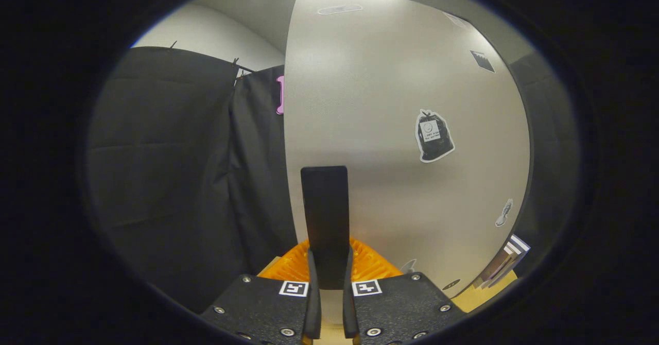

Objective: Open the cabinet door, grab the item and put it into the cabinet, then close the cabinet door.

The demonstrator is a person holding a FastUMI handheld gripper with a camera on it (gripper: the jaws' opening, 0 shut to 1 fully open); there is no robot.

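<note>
**Claw Clamped on Dark Slab at Cabinet Door**

The claw [330, 270] stands closed, both fingers [312, 288] pressing a flat dark item [325, 216] that rises upright between them. It looks rigid and light, a slab unlikely to flex; the lower end where the fingers bite seems a sound hold, though its smooth faces may slip. An orange ridged object [370, 262] sits just beyond. Ahead, the pale cabinet door [391, 82] carries stickers, one shaped like a black bag [435, 136]; its writing is too small to read.
</note>
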